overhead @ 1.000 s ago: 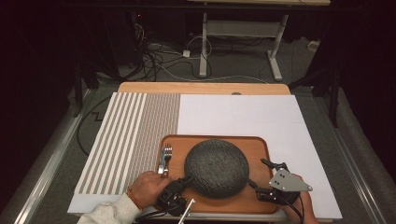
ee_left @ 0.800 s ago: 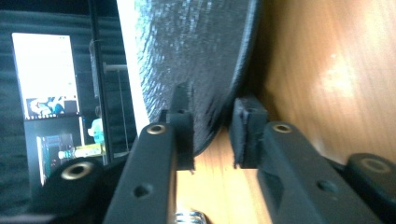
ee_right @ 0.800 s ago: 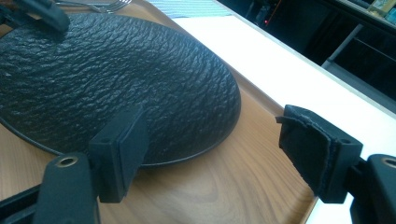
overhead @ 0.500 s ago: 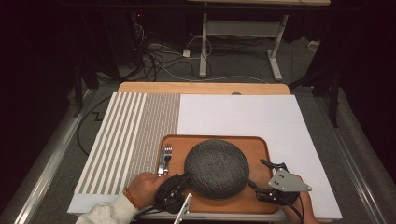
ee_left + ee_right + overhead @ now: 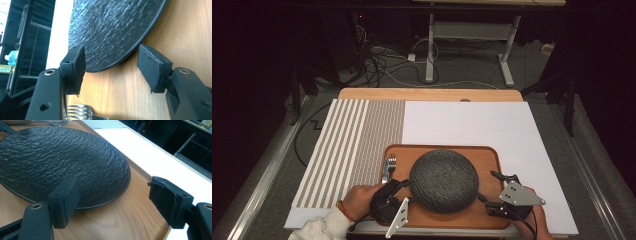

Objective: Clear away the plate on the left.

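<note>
Here we count one dark textured plate (image 5: pixel 443 181), one wooden tray (image 5: pixel 492 155) under it on the bench (image 5: pixel 462 120), one fork (image 5: pixel 388 167) and two grippers. Our left gripper (image 5: pixel 401 187) and right gripper (image 5: pixel 488 187) flank the plate, jaws released, grasping nothing. The left gripper view adds the fork's tines (image 5: pixel 77 111) beside the plate rim (image 5: pixel 110 68); the right gripper view shows pebbled relief.

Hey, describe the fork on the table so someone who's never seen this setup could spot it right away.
Find the wooden tray at the near edge of the white table. A large dark textured plate lies on it. The fork lies on the tray's left strip beside that plate, tines pointing away from the person, just ahead of the left gripper; it is the only shiny metal piece there.
</note>
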A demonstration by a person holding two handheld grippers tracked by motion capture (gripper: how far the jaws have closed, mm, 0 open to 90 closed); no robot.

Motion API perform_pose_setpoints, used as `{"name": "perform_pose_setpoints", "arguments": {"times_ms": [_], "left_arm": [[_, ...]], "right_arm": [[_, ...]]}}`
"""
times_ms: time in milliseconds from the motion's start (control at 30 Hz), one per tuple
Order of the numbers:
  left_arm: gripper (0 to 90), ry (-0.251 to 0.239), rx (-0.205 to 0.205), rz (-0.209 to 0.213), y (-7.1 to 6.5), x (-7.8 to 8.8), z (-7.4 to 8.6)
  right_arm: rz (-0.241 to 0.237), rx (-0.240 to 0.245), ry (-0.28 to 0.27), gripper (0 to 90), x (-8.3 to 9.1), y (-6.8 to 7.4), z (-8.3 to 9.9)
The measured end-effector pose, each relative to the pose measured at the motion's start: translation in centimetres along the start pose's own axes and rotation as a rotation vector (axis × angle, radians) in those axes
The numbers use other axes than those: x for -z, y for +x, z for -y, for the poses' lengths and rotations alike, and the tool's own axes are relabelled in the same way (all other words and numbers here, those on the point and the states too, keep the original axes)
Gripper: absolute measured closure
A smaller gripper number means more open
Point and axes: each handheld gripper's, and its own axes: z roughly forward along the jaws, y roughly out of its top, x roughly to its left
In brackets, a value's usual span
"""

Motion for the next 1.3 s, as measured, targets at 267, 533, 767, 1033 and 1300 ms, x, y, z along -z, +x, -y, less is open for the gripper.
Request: {"name": "perform_pose_setpoints", "arguments": {"times_ms": [267, 533, 767, 1033, 1300], "left_arm": [[30.4, -0.078, 0.148, -0.015, 1.2, 0.6, 0.3], [27.0, -0.075, 0.287, -0.007, 2.0, -0.5, 0.5], [26.4, -0.098, 0.404, 0.036, 2.8, -1.2, 0.6], [26.3, -0.095, 0.438, 0.052, 3.3, -2.1, 0.2], [24.9, -0.116, 0.482, 0.033, 4.4, -1.6, 0.3]], "right_arm": [[0.001, 0.001, -0.001, 24.9, 0.0, 0.1, -0.1], [-0.005, 0.006, -0.003, 24.9, 0.0, 0.2, -0.1], [-0.012, 0.008, -0.003, 24.8, -0.1, 0.3, -0.1], [-0.019, 0.014, 0.000, 24.9, -0.3, 0.5, -0.2], [-0.017, 0.016, 0.004, 24.8, -0.3, 0.6, -0.2]]}}
